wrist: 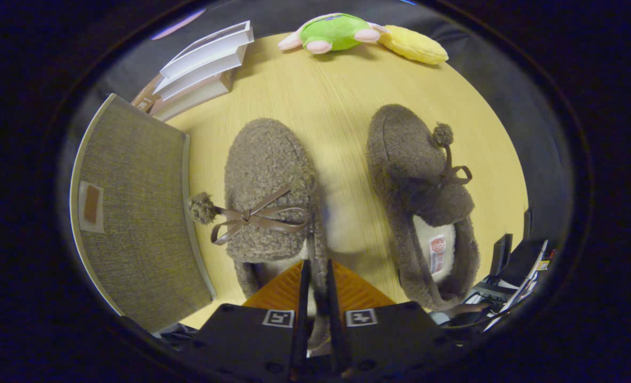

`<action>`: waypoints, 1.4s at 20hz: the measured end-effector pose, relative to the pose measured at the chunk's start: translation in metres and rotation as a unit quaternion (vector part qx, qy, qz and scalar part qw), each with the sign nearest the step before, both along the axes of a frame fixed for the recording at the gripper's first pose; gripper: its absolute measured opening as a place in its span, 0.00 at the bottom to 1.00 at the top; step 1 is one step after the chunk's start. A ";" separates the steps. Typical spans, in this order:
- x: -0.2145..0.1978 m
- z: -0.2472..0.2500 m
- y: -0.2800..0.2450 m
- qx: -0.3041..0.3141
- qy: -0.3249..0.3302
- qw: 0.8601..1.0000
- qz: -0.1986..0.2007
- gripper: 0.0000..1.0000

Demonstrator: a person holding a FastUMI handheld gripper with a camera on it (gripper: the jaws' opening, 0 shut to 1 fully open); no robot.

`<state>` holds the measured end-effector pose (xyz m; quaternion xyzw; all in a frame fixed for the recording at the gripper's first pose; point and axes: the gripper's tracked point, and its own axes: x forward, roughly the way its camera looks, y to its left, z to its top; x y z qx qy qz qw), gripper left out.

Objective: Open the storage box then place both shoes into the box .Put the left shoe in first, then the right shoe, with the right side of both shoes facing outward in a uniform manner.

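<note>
Fuzzy brown left shoe (270, 191) is pinched at its heel rim by the narrow tool (315, 287), while the right shoe (419, 202) waits on the desk (326, 106) beside the storage box (134, 213), neither boxed yet.

The gripper (315, 274) fingers hide the left slipper's (270, 197) heel collar pinched between them. Beyond them, the plush toys (363, 36) are partly cut off.
</note>
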<state>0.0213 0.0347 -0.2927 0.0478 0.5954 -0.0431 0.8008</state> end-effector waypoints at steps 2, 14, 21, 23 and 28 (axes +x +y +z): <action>-0.001 -0.001 -0.001 0.008 0.011 1.000 0.003 0.21; -0.008 0.020 0.007 -0.018 -0.016 0.999 -0.029 0.04; -0.025 0.062 0.004 -0.104 -0.026 0.993 -0.043 0.04; -0.027 0.075 0.006 -0.112 -0.039 0.992 -0.052 0.04; -0.041 0.121 0.005 -0.159 -0.054 0.983 -0.072 0.04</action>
